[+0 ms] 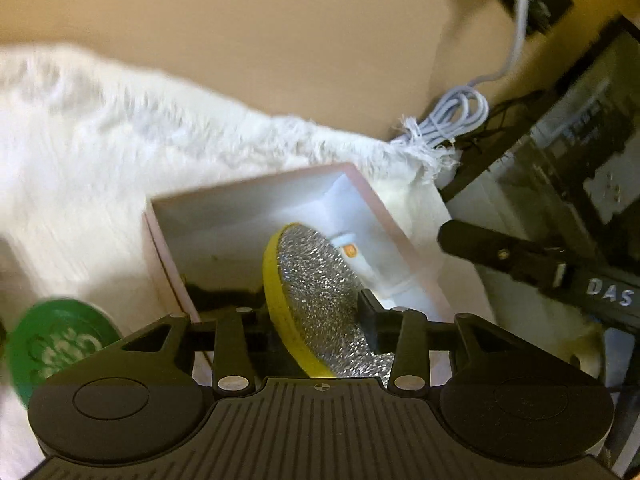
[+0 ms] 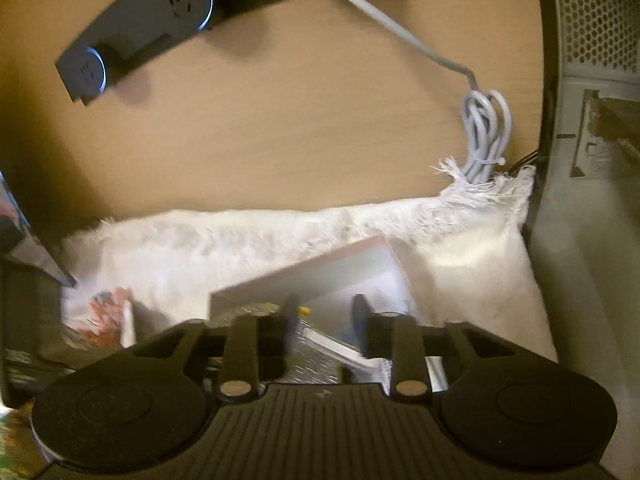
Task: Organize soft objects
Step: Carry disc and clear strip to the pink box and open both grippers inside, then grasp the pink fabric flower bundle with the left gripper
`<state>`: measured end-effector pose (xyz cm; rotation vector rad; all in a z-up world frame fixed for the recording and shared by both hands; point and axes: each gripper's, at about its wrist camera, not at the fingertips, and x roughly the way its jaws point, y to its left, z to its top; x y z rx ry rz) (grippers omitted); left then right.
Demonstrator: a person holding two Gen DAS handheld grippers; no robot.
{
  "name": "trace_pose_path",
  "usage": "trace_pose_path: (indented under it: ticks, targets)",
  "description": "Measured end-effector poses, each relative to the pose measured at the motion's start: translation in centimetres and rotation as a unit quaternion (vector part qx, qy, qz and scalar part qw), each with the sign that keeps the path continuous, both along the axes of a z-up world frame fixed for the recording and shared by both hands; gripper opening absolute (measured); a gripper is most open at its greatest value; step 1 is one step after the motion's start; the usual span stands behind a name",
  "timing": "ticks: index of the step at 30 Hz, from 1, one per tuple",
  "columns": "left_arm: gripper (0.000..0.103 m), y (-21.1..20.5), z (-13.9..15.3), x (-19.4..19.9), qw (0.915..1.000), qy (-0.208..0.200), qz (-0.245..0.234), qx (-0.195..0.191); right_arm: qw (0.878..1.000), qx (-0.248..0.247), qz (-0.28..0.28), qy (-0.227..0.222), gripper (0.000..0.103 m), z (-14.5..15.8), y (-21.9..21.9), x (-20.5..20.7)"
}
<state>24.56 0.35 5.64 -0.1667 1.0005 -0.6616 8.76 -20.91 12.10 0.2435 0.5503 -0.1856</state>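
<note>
Yellow sponge [image 1: 316, 300] tilted inside pink box [image 1: 256, 192]. Left gripper [image 1: 316, 312] part open around sponge, grip unclear. Right gripper [image 2: 326, 320] part open over box, holding nothing.

Count: 1 open box [image 1: 256, 216], 1 round scrub sponge [image 1: 320, 296] in it, 1 white tube [image 1: 360, 260] in it, 1 white furry rug [image 1: 100, 152], 1 green lid [image 1: 52, 344], 1 coiled grey cable [image 2: 486, 136], 1 black power strip [image 2: 140, 28] showing 2 sockets.
</note>
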Motion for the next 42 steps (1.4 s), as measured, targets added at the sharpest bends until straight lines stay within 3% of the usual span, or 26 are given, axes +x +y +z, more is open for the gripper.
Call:
trace_pose_path:
  ticks: [3, 8, 13, 17, 21, 27, 32, 42]
  targets:
    - [0.043, 0.1, 1.5, -1.1, 0.9977, -0.053, 0.002, 0.043, 0.999, -0.037, -0.015, 0.003, 0.04, -0.3, 0.6, -0.3]
    - [0.043, 3.3, 4.2, -1.8, 0.9976, -0.062, 0.028, 0.013, 0.996, -0.084, -0.018, -0.026, 0.06, 0.9, 2.4, -1.0]
    - [0.043, 9.0, 6.9, -2.7, 0.9952, -0.066, 0.072, 0.01, 0.99, -0.129, 0.006, -0.053, 0.069, 2.6, 6.3, -0.3]
    - [0.043, 15.9, 8.1, -2.9, 0.9892, -0.077, 0.124, 0.009, 0.99, -0.122, 0.053, -0.047, 0.07, 3.4, 10.6, 2.1]
    - [0.043, 22.5, 8.0, -2.0, 0.9829, -0.059, 0.174, -0.009, 0.99, -0.095, 0.102, -0.017, 0.07, 3.5, 14.9, 4.9]
    - [0.043, 30.1, 6.2, -0.9, 0.9804, -0.004, 0.195, -0.028, 0.984, -0.043, 0.159, 0.074, 0.07, 3.4, 20.9, 11.3]
    - [0.043, 35.5, 4.6, -0.1, 0.9698, 0.02, 0.229, -0.081, 0.973, -0.071, 0.178, 0.129, 0.07, 2.4, 24.8, 15.6]
    - [0.043, 39.4, 0.7, 0.9, 0.9643, 0.067, 0.223, -0.126, 0.954, -0.087, 0.182, 0.223, 0.07, -2.4, 27.9, 23.9]
